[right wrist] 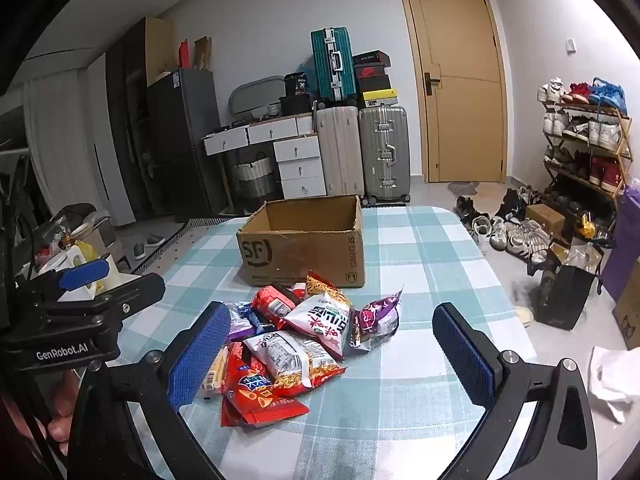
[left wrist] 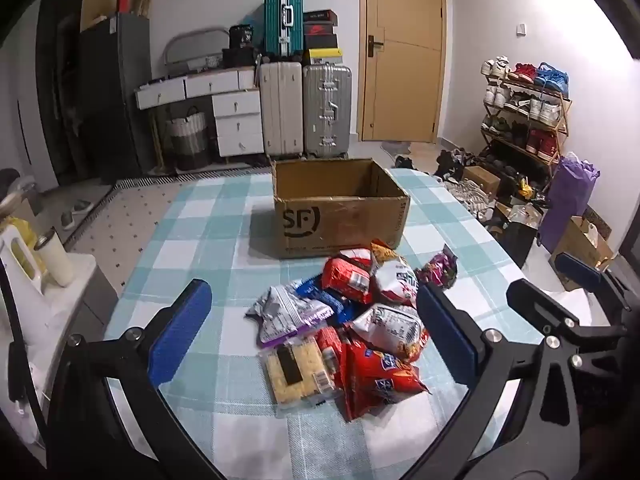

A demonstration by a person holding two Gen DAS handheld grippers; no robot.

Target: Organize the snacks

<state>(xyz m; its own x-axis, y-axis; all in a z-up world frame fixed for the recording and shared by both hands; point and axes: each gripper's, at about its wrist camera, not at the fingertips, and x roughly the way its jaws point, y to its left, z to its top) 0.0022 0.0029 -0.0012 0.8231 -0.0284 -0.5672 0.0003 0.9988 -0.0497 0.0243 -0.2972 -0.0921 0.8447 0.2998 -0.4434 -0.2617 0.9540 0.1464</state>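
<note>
Both the left gripper [left wrist: 314, 320] and the right gripper [right wrist: 332, 354] are being held spread wide and empty above the heap of crinkled foil snack packets [left wrist: 352, 320]; the open brown cardboard box [left wrist: 340, 208] is being shown at twelve o'clock. One top packet should be pinched at its edge.

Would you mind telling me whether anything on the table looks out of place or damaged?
The snacks lie in a loose, overlapping heap on the tablecloth in front of the box, none inside it. The box looks worn, with scuffed walls and a ragged rim. Nothing is spilled or torn open as far as I can see.
</note>
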